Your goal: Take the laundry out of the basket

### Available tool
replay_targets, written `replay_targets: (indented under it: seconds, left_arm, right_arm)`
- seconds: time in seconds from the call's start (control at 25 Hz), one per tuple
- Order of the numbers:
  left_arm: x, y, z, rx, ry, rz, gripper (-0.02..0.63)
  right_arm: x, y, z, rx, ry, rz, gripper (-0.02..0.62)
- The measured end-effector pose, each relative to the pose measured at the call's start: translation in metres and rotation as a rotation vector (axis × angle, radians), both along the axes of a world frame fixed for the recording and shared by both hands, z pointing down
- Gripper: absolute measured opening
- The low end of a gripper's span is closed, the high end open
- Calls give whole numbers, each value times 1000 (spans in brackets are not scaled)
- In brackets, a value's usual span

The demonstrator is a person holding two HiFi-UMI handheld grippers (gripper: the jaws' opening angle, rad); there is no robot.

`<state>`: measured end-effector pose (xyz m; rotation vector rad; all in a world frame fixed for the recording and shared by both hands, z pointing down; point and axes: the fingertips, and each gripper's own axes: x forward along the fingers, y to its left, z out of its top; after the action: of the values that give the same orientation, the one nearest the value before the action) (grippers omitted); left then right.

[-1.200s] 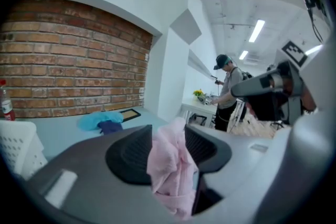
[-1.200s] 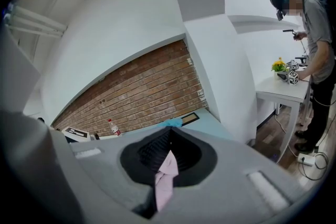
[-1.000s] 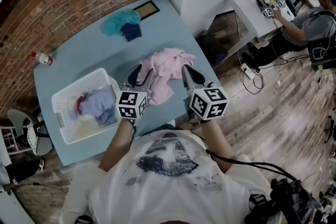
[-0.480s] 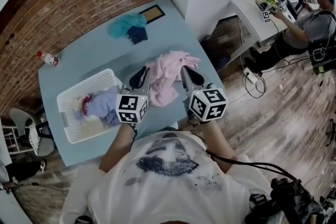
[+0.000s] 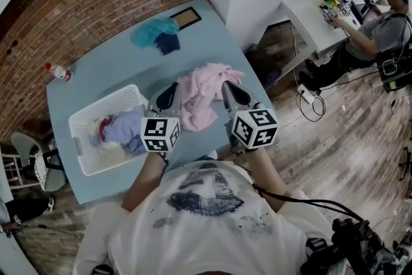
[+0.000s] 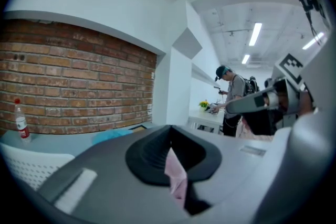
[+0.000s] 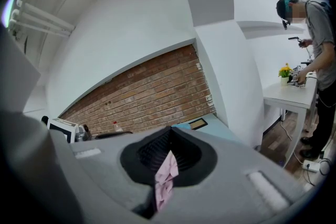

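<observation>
A pink garment [image 5: 201,98] hangs over the blue table [image 5: 109,64], stretched between my two grippers. My left gripper [image 5: 172,92] has just been closing and is shut on the garment's left edge; a pink fold [image 6: 176,178] shows pinched between its jaws. My right gripper [image 5: 229,88] is shut on the right edge, where pink cloth [image 7: 165,176] sticks out of its jaws. To the left stands the white laundry basket [image 5: 82,118], holding a lavender cloth [image 5: 122,129] and other pieces.
A teal and dark blue heap of cloth [image 5: 158,32] lies at the table's far side beside a framed picture [image 5: 187,15]. A bottle [image 5: 59,72] stands at the far left corner. A person [image 5: 380,16] works at a white desk at the far right. A brick wall runs behind the table.
The left gripper has shut on the pink garment's left edge and risen a little. The right gripper keeps its hold and has stayed in place.
</observation>
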<state>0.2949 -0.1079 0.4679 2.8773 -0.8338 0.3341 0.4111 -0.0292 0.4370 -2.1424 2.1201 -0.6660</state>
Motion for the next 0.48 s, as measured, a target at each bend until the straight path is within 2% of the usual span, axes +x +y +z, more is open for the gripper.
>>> replay_targets:
  seconds: [0.48]
  left_arm:
    - [-4,2,-15,-5,36,-31,-9]
  right_arm:
    - [-1,-2,1,-2,-14,-32,-3]
